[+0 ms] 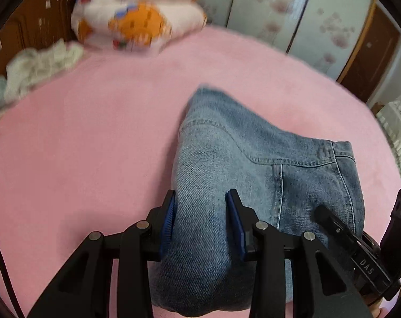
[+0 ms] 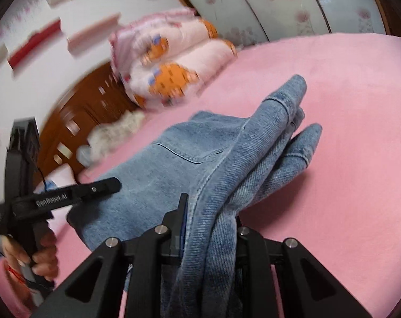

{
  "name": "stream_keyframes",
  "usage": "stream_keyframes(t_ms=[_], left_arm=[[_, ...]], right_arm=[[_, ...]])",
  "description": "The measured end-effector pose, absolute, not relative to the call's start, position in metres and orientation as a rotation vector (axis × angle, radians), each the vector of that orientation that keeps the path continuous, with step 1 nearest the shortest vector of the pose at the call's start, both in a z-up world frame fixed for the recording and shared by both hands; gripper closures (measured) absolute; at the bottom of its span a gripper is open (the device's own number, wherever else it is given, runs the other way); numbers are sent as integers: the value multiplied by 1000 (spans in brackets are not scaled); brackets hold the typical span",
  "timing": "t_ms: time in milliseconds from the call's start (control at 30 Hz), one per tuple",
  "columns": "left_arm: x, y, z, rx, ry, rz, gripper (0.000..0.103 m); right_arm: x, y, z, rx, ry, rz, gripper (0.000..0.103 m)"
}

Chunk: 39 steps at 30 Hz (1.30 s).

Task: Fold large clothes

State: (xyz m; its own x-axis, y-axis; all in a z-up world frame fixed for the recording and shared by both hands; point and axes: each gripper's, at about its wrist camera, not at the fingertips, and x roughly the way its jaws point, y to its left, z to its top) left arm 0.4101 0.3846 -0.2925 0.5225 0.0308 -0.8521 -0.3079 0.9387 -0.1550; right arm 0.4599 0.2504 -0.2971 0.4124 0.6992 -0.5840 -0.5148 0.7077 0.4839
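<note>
A pair of light blue jeans (image 1: 227,164) lies folded on the pink bed sheet (image 1: 94,132). My left gripper (image 1: 201,206) straddles a thick fold of the denim, its blue pads (image 1: 234,220) pressed on both sides, and holds it. In the right wrist view the jeans (image 2: 173,164) hang bunched between the fingers of my right gripper (image 2: 211,212), which is shut on the layered edge, lifted above the bed. The left gripper's side (image 2: 67,196) shows there at the left, held by a hand (image 2: 41,254).
A folded quilt with orange print (image 1: 136,18) sits at the head of the bed, beside crumpled white cloth (image 1: 38,66). A wooden headboard (image 2: 89,116) and floral wardrobe doors (image 1: 293,13) border the bed. Pink sheet spreads to the left and right.
</note>
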Motion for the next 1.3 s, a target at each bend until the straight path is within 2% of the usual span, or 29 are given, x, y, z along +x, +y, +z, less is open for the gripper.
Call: stream_keyframes(t_ms=[100, 200, 400, 467, 533, 633, 700, 767, 933, 1067, 1300], left_arm=[[401, 391, -320, -315, 1012, 205, 65], [388, 398, -327, -397, 981, 187, 63], [377, 378, -311, -282, 943, 249, 60], [357, 374, -299, -297, 904, 268, 57], [336, 373, -292, -324, 893, 292, 44], [293, 370, -287, -369, 883, 335, 42], [263, 367, -285, -407, 886, 380, 40], [245, 363, -285, -421, 925, 425, 38], [187, 336, -282, -411, 1061, 423, 38], [134, 302, -262, -409, 1090, 439, 37], [55, 221, -230, -398, 1131, 399, 36]], right_arm=[[460, 240, -324, 240, 897, 716, 84], [459, 219, -340, 302, 985, 677, 75], [412, 180, -319, 200, 988, 615, 73], [389, 168, -311, 186, 1003, 610, 72], [361, 154, -302, 156, 1038, 571, 72], [309, 123, -285, 169, 1032, 525, 72], [270, 102, -274, 165, 1026, 454, 67], [238, 87, -267, 167, 1037, 378, 57], [162, 40, -262, 171, 1166, 105, 52], [105, -1, -253, 138, 1241, -104, 35], [44, -59, -226, 63, 1254, -31, 32]])
